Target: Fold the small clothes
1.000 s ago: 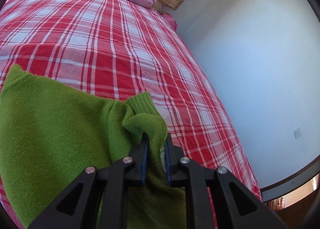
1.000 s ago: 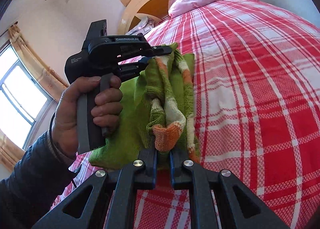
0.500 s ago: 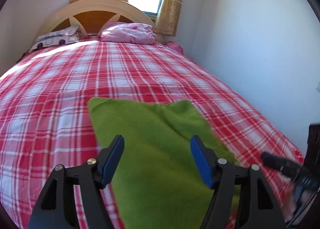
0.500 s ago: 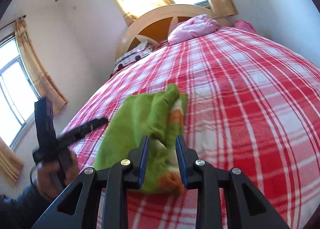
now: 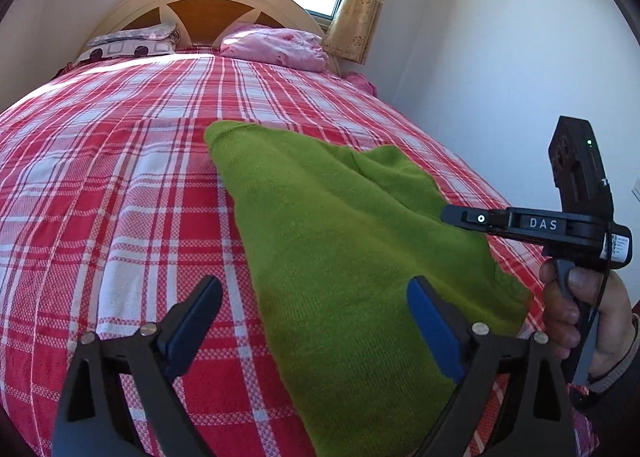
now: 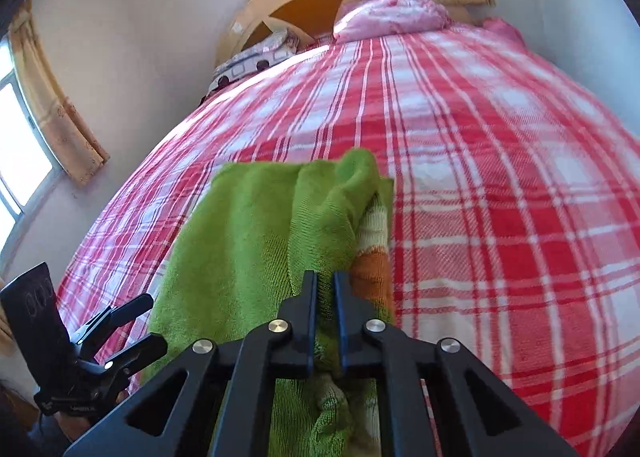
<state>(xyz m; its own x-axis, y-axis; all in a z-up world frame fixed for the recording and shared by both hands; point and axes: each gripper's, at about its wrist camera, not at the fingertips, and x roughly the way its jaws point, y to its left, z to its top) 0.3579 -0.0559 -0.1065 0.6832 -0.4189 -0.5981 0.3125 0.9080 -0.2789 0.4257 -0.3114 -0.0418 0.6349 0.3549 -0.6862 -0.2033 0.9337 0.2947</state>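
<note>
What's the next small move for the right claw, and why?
Probably open the right claw and let go: it is shut on the green sweater's edge, the sweater lies folded on the plaid bedspread, and the left claw is open.

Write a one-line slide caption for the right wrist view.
Right gripper shut on the green sweater, folded on the red plaid bed.
</note>
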